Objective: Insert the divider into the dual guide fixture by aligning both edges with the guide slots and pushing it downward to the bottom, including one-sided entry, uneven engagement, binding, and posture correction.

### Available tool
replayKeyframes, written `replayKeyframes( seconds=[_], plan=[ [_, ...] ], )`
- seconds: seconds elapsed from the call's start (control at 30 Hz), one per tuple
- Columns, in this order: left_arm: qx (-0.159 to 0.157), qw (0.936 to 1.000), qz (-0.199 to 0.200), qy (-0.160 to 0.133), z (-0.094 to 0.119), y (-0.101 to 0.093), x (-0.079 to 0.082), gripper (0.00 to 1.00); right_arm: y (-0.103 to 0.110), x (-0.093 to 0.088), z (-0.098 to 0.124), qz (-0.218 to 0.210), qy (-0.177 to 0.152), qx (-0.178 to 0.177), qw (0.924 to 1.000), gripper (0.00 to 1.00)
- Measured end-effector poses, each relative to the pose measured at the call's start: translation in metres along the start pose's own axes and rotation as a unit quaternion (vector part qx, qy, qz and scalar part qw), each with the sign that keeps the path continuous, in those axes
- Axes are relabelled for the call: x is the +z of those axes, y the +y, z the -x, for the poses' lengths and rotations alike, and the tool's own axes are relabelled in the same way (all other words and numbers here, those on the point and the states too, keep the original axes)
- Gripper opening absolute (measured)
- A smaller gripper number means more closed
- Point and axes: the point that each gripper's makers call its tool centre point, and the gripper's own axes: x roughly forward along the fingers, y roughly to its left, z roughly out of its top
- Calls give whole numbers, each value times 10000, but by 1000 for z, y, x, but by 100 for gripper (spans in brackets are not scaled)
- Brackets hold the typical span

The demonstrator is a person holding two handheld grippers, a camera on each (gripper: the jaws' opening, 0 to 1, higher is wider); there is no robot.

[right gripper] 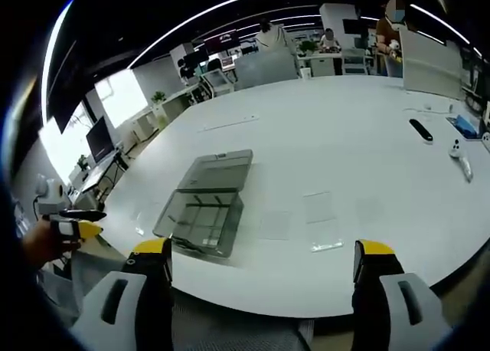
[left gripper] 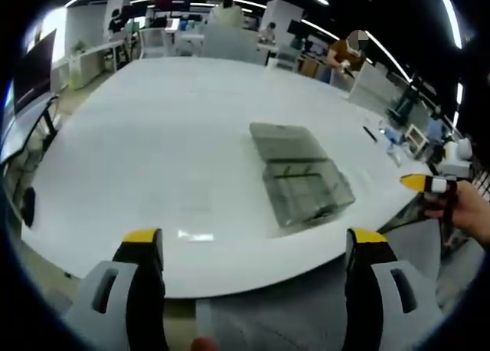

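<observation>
Both cameras hang just off the near edge of the white table (left gripper: 176, 136), looking forward and slightly down across it. The left gripper view has the clear fixture (left gripper: 298, 175) ahead, toward its right finger (left gripper: 366, 247); the right gripper view has it (right gripper: 207, 205) just beyond its left finger (right gripper: 153, 259). They share the fixture, tabletop and office beyond

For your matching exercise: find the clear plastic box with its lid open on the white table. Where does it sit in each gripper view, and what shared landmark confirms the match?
Left gripper view: the clear plastic box lies right of centre, beyond the gap between the open tongs.
Right gripper view: it lies left of centre, just above the view's left yellow-tipped jaw.
Shared landmark: the white table it rests on, near the table's near edge.
</observation>
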Motion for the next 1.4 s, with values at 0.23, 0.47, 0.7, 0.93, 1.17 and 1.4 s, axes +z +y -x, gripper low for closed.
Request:
replayKeyframes(
  seconds=[0.23,0.47,0.7,0.93,1.17,1.4],
  plan=[
    [21,10000,44,-7,1,1,1,98,-1,1,0,-14,-2,5,10000,97],
    [54,10000,58,-2,0,1,2,98,-2,1,-1,-13,9,6,10000,97],
    [66,10000,46,5,0,1,2,98,-3,1,-1,-25,-1,11,10000,97],
    [67,10000,27,25,0,1,1,97,-4,0,-1,-9,4,9,10000,97],
    [67,10000,43,4,1,2,2,97,-4,0,-1,-12,-11,-2,10000,97],
    [32,9999,114,-17,1,3,3,97,-3,0,-2,3,-25,-16,10000,97]
  ],
)
